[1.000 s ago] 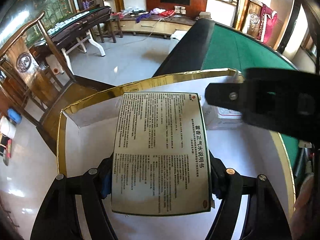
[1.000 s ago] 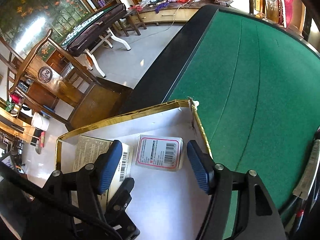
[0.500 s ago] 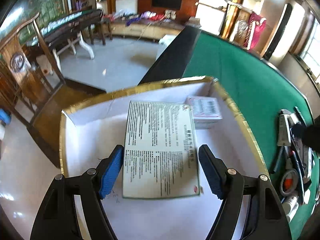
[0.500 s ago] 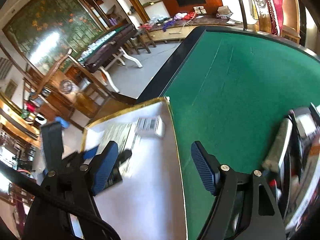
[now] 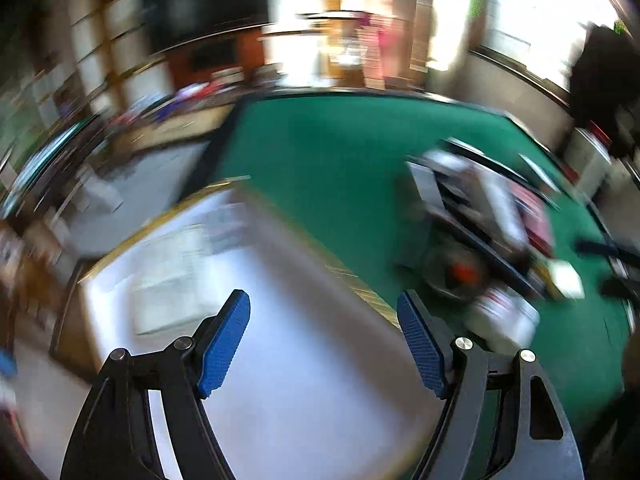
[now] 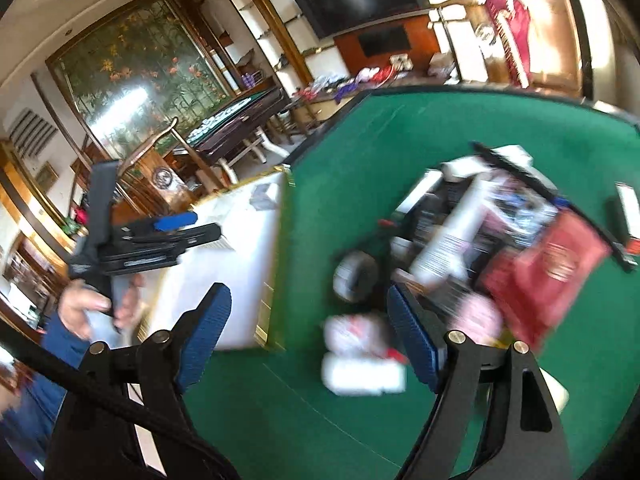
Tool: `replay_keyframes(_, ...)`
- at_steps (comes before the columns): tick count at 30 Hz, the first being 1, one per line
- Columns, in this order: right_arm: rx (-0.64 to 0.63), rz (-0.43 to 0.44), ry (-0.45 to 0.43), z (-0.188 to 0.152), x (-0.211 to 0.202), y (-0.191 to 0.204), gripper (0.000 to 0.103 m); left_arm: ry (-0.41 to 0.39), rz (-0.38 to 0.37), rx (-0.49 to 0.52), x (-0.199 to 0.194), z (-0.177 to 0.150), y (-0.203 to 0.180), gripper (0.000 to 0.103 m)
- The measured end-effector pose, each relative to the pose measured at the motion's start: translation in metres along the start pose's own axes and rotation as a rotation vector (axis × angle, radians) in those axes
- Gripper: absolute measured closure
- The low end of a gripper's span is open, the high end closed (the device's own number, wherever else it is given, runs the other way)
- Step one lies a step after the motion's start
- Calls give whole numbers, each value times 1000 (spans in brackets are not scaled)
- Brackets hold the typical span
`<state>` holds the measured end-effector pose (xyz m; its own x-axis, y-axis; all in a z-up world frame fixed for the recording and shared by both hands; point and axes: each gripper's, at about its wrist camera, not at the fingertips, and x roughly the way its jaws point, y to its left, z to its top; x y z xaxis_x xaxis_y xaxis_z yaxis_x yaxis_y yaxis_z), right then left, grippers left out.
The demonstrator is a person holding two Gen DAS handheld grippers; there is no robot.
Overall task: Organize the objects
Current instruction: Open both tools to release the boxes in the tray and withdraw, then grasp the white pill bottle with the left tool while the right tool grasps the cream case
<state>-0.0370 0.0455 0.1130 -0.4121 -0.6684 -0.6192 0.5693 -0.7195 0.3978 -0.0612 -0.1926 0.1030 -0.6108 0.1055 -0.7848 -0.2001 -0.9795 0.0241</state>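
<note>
At the far left of the right wrist view we see a hand (image 6: pixel 86 306) in a blue sleeve gripping the handle of the left gripper (image 6: pixel 188 226), which hangs over the white box (image 6: pixel 240 280) with gold edging. That box sits at the left edge of the green surface (image 6: pixel 340 160). Inside it, toward its far corner, lie a flat printed sheet (image 5: pixel 176 276) and a small carton (image 6: pixel 264 196), both too blurred for us to read. In the left wrist view our left fingers (image 5: pixel 224 344) stand apart over the box floor with nothing between them, so they are released.

Moving right, bare green felt separates the box from a heap of objects (image 6: pixel 480 240) near the middle of the surface. We make out a round tape roll (image 6: pixel 354 276), a white tube (image 6: pixel 452 240), a dark red packet (image 6: pixel 552 264) and a white packet (image 6: pixel 360 356) nearest us; the rest is smeared. The right gripper (image 6: pixel 308 328) hovers over the felt between box and heap, with the white packet showing in the gap. Its fingers (image 6: pixel 412 344) have just been opening and now stand wide, pressing on nothing.

At the right edge of the surface lies a thin black strip (image 6: pixel 622 244).
</note>
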Motion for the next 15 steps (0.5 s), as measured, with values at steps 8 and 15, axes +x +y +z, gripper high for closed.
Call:
replay_keyframes(8,110,-20,-69,-37,-41,-69,22,30,-163,396,24,-22,-133,47)
replay_keyframes(15,167,-23,-127,-41,-63,-92,22,110,-196,504,45,-17,-162,62)
